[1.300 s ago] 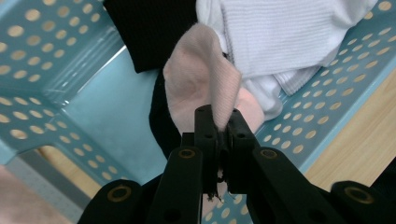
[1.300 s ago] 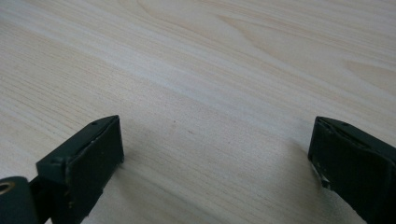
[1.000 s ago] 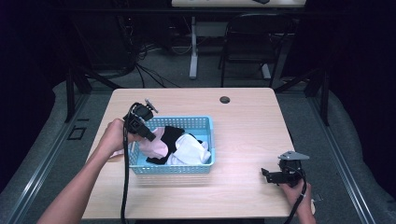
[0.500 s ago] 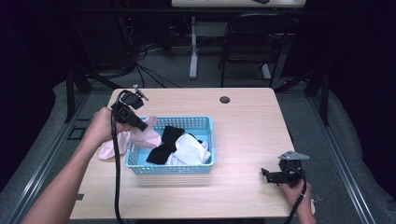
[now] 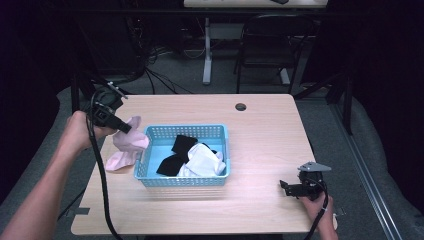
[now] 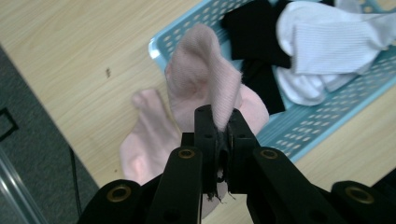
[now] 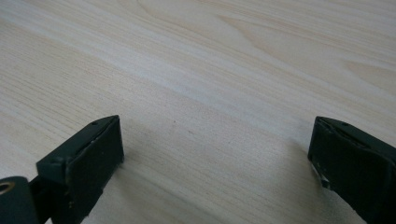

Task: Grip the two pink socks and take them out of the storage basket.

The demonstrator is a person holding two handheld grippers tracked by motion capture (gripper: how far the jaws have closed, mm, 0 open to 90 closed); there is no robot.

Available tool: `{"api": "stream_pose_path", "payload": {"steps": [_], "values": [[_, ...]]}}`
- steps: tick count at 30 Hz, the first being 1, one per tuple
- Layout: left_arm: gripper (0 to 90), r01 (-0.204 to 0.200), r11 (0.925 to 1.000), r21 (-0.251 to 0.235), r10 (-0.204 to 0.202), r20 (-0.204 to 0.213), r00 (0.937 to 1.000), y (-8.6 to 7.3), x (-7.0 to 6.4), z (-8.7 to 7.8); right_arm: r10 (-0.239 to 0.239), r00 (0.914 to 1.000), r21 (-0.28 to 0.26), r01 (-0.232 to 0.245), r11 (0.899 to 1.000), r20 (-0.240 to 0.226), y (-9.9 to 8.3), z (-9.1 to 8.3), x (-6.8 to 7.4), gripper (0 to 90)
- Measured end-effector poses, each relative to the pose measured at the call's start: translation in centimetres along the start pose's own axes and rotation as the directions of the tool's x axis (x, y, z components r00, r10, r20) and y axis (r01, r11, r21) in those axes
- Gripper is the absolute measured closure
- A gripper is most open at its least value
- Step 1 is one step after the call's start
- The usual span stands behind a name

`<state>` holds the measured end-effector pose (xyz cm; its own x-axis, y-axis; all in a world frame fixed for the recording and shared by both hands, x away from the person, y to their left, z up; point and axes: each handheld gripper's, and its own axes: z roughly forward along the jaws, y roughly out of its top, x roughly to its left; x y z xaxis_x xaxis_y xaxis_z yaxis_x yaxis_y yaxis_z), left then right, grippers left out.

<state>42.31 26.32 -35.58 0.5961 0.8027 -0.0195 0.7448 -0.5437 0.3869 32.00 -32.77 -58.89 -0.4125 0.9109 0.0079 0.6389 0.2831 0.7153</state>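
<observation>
Wooden surface (image 5: 260,145) on a grey floor, with a dark chair (image 5: 260,47) behind it. We see a blue basket (image 5: 185,181) left of centre, holding black socks (image 5: 182,144) and white socks (image 5: 202,162). The left gripper (image 5: 126,129), held above the surface just left of the basket, has its jaws closed on a pink sock (image 6: 208,84); in the left gripper view the fabric is pinched between the jaw tips and bunches up beyond them. We see a second pink sock (image 5: 120,161) lying flat on the surface beside the basket's left wall. The right gripper (image 5: 286,187) rests low at the near right corner, well apart from the basket; its jaws stand wide open and hold nothing, with bare wood between them. A small dark disc (image 5: 241,106) lies near the far edge.
</observation>
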Motion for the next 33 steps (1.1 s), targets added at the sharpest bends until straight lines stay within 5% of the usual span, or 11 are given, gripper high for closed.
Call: {"api": "stream_pose_path", "payload": {"steps": [6,12,19,21,25,29,33], "values": [[85.8,0.078,0.9964,0.031,-0.078,-0.025,0.9967,-2.1,3.2,1.7,0.000,1.0000,0.000,0.000,1.000,0.000,0.0,0.0,0.0,2.8],[85.7,0.179,0.9815,0.068,-0.177,-0.034,0.9836,-4.1,5.8,4.9,0.000,1.0000,0.000,0.000,1.000,0.001,0.0,0.0,0.0,2.8],[84.7,0.249,0.9608,0.121,-0.252,0.009,0.9676,-5.9,7.5,9.6,0.001,1.0000,-0.001,-0.001,1.000,0.000,0.0,0.0,0.0,2.9],[84.0,0.279,0.9504,0.136,-0.287,0.040,0.9570,-6.5,8.0,11.2,0.001,1.0000,-0.001,-0.001,1.000,0.001,0.0,0.0,0.0,2.9],[81.1,0.294,0.9466,0.133,-0.305,0.071,0.9498,-6.7,8.1,12.0,0.000,1.0000,-0.003,0.000,1.000,0.001,0.0,0.0,0.0,2.9],[73.4,0.283,0.9469,0.152,-0.296,0.070,0.9526,-6.9,7.7,12.8,0.000,1.0000,-0.003,0.000,1.000,0.000,0.0,0.0,0.0,2.9],[48.6,0.293,0.9455,0.141,-0.304,0.064,0.9504,-7.1,7.5,12.8,0.000,1.0000,-0.003,0.000,1.000,0.000,0.0,0.0,0.0,3.0]]}}
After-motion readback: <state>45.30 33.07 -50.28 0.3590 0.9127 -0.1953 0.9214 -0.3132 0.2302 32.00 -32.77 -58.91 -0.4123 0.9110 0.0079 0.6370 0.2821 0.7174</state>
